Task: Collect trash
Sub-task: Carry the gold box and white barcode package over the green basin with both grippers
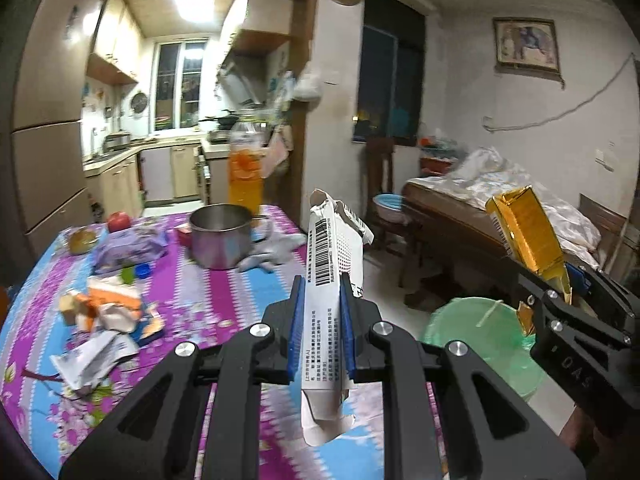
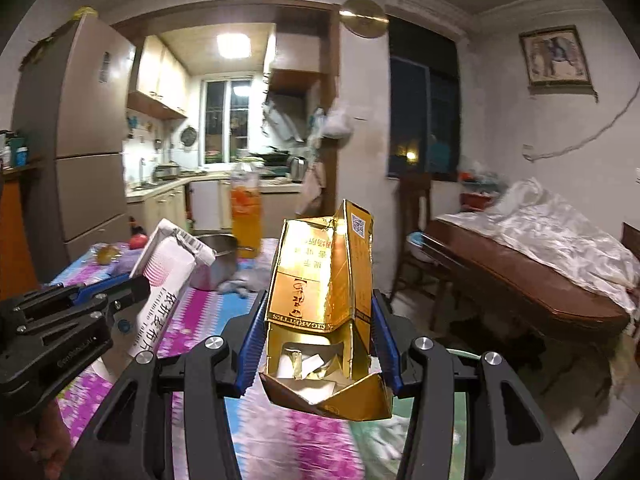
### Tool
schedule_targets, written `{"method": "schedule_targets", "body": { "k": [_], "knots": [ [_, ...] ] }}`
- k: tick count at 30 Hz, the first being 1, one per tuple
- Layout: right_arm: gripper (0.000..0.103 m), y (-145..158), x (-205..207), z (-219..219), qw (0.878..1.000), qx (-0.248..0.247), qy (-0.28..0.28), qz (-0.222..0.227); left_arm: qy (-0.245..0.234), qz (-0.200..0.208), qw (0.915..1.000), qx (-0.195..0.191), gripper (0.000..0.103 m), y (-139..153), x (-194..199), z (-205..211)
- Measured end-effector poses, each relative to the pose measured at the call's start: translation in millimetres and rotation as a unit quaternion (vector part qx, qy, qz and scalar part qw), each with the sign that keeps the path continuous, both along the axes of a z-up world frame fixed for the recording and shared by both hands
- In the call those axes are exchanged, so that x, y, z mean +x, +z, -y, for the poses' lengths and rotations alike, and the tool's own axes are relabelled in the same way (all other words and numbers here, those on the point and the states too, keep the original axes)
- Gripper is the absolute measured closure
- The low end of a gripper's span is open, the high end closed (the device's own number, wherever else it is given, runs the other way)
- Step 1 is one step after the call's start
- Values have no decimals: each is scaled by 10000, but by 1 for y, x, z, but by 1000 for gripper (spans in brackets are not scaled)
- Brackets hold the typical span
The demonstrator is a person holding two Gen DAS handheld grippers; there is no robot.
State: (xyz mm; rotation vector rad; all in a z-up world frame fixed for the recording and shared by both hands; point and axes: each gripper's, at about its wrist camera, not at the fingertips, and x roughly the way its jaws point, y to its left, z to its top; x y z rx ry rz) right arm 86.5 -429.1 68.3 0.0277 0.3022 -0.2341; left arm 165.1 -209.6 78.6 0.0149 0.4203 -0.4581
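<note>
While our left gripper (image 1: 322, 324) pinches a white medicine box (image 1: 334, 280) upright, our right gripper (image 2: 320, 344) clamps a torn gold cigarette pack (image 2: 324, 292). Both hang over the floral tablecloth's (image 1: 224, 296) edge, near the green bin (image 1: 480, 336); crumpled wrappers (image 1: 104, 320) lie left of it.

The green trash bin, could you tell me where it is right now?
In the left wrist view the green trash bin sits on the floor off the table's right edge, just below the gold cigarette pack held by the right gripper.
</note>
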Motion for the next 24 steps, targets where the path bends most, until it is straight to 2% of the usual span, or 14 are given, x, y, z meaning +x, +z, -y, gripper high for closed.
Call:
{"method": "schedule_targets", "body": {
  "k": [12, 18, 24],
  "knots": [
    [53, -14, -12, 126, 9954, 166, -770, -552, -926, -235, 9953, 181, 88, -9, -1, 105],
    [53, -33, 5, 191, 9878, 501, -769, -1260, -1353, -619, 9883, 337, 88, -21, 3, 155],
    [53, -59, 30, 246, 9717, 937, -532, -2100, -1579, -1235, 9784, 510, 88, -40, 15, 191]
  ]
}}
